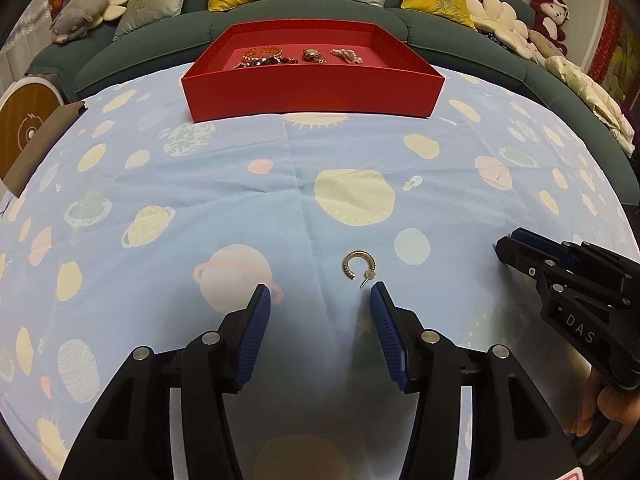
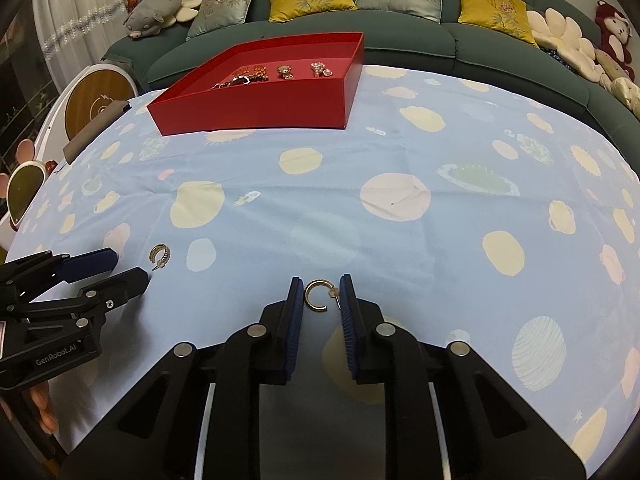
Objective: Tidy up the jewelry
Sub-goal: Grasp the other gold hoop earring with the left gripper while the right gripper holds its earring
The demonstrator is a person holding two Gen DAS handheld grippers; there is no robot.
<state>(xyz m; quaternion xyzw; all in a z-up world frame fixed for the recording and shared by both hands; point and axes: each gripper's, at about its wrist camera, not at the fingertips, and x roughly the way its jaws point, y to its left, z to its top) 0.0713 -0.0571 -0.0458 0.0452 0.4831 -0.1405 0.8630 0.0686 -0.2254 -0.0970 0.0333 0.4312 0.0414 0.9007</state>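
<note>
A gold hoop earring (image 1: 359, 269) lies on the planet-print cloth just ahead of my open left gripper (image 1: 318, 294); it also shows in the right wrist view (image 2: 159, 256). A second gold hoop earring (image 2: 319, 295) lies between the fingertips of my right gripper (image 2: 320, 288), whose jaws stand apart on either side of it, not closed. The red tray (image 1: 312, 94) at the far side holds several jewelry pieces (image 1: 280, 57). The right gripper also shows in the left wrist view (image 1: 508, 246), and the left gripper in the right wrist view (image 2: 128, 268).
The blue cloth (image 2: 400, 240) covers the table. A green sofa (image 1: 320, 12) with cushions and plush toys runs behind. A brown pad (image 1: 40, 144) and a round wooden object (image 1: 26, 124) sit at the far left edge.
</note>
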